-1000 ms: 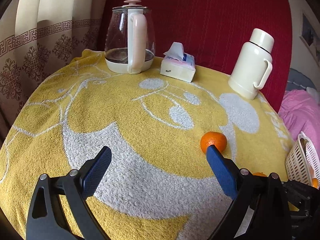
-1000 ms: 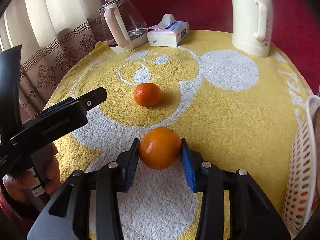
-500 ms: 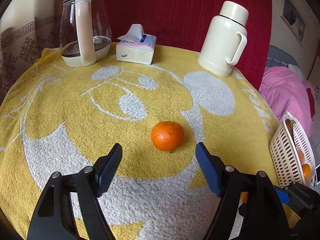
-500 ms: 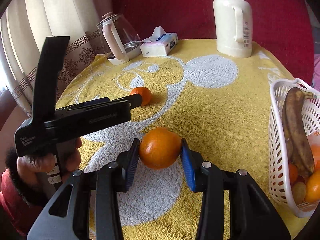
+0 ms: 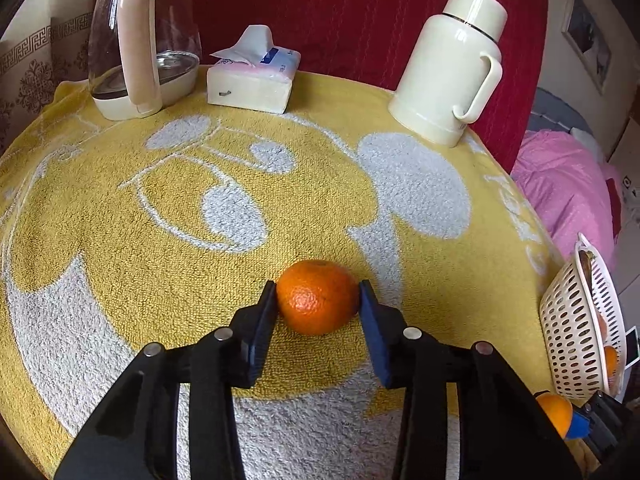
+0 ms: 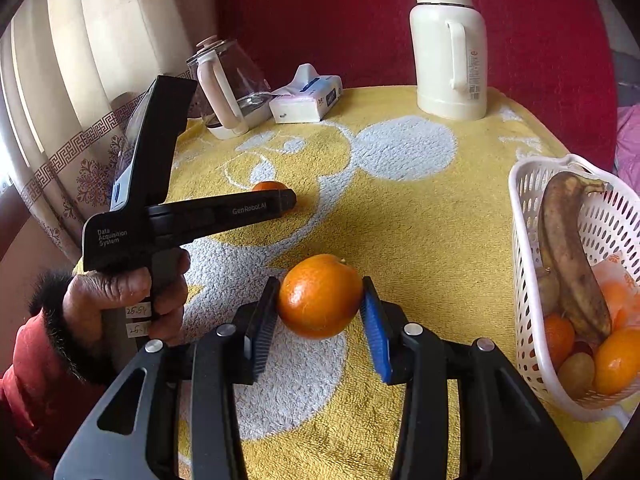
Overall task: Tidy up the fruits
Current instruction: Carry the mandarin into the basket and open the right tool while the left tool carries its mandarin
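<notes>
Gripping one orange each, both tongs are closed down to the width of the fruit: the left tongs [image 5: 318, 300] pinch a mandarin [image 5: 318, 297] that sits on the yellow towel [image 5: 120, 240] covering the worktop, and the right tongs [image 6: 320, 300] hold a second orange [image 6: 320, 296] clear above the towel. To the right, at the worktop's edge, stands a white basket [image 6: 524, 280] with a browned banana [image 6: 568, 252] and other fruit inside. At the far side stand a glass kettle [image 5: 140, 36], a tissue pack [image 5: 252, 76] and a cream thermos [image 5: 452, 68].
</notes>
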Demonstrator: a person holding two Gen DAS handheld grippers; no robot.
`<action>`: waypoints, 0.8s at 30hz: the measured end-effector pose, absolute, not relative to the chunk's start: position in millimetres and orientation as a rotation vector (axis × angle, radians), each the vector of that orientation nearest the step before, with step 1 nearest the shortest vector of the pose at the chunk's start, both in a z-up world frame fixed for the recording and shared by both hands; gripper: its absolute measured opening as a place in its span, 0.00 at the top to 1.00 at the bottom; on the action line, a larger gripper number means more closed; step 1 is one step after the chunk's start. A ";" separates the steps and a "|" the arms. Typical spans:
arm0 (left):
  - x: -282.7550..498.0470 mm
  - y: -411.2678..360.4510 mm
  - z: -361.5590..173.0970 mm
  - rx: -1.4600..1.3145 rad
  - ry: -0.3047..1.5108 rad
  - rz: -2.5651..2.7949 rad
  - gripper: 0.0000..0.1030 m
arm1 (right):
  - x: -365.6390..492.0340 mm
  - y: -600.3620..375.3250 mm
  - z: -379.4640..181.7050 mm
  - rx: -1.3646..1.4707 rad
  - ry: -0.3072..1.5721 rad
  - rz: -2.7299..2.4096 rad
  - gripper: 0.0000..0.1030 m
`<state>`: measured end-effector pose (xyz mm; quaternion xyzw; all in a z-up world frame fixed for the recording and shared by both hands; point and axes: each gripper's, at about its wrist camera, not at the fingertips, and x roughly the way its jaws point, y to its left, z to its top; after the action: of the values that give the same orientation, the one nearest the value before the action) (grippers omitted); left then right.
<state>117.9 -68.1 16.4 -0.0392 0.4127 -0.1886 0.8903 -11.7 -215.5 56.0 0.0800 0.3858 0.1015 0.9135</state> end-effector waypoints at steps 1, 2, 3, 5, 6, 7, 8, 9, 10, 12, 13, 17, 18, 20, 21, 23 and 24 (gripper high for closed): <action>117.2 -67.5 16.4 -0.082 0.855 -0.393 0.60 | -12.5 -215.3 57.1 0.165 0.791 0.207 0.60; 116.0 -67.0 16.7 -0.082 0.852 -0.394 0.60 | -12.8 -215.0 58.0 0.166 0.788 0.204 0.60; 114.6 -66.5 17.2 -0.082 0.849 -0.396 0.60 | -13.5 -214.8 59.2 0.167 0.785 0.202 0.60; 111.1 -66.3 19.2 -0.082 0.838 -0.401 0.61 | -15.6 -214.4 61.8 0.169 0.779 0.196 0.60; 109.0 -66.5 20.9 -0.080 0.831 -0.405 0.61 | -16.8 -214.3 63.4 0.169 0.775 0.193 0.60; 106.9 -66.7 22.8 -0.079 0.823 -0.407 0.61 | -18.4 -214.6 65.5 0.169 0.770 0.188 0.60; 104.5 -67.0 25.1 -0.078 0.814 -0.411 0.61 | -20.8 -215.0 67.5 0.169 0.764 0.184 0.60; 102.0 -67.0 27.3 -0.079 0.806 -0.417 0.61 | -22.6 -216.1 70.1 0.170 0.757 0.178 0.60; 99.7 -67.2 29.4 -0.080 0.800 -0.422 0.61 | -24.5 -218.0 72.8 0.174 0.749 0.170 0.60; 95.6 -67.4 33.8 -0.085 0.787 -0.431 0.61 | -28.6 -223.4 78.6 0.181 0.734 0.151 0.60; 93.9 -67.5 35.4 -0.086 0.781 -0.435 0.61 | -29.8 -227.7 81.0 0.183 0.727 0.139 0.60; 88.7 -68.1 40.0 -0.084 0.764 -0.437 0.61 | -37.1 -251.3 91.8 0.200 0.695 0.067 0.60; 87.8 -69.0 40.4 -0.083 0.762 -0.439 0.61 | -38.8 -258.8 94.2 0.206 0.688 0.046 0.60; 85.8 -71.2 40.6 -0.078 0.762 -0.443 0.61 | -40.6 -275.0 98.6 0.222 0.675 0.002 0.60; 84.5 -72.8 40.3 -0.074 0.764 -0.444 0.61 | -40.7 -283.7 100.4 0.235 0.670 -0.017 0.60; 82.5 -75.3 39.9 -0.068 0.766 -0.449 0.61 | -40.3 -301.3 104.2 0.263 0.660 -0.051 0.60; 81.3 -76.5 39.9 -0.065 0.766 -0.453 0.61 | -40.4 -309.3 106.0 0.273 0.654 -0.068 0.60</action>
<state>81.3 -76.5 39.9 -0.0316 0.3704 -0.2191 0.9021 -40.4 -309.3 106.0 0.1338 0.3201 -0.0332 0.9373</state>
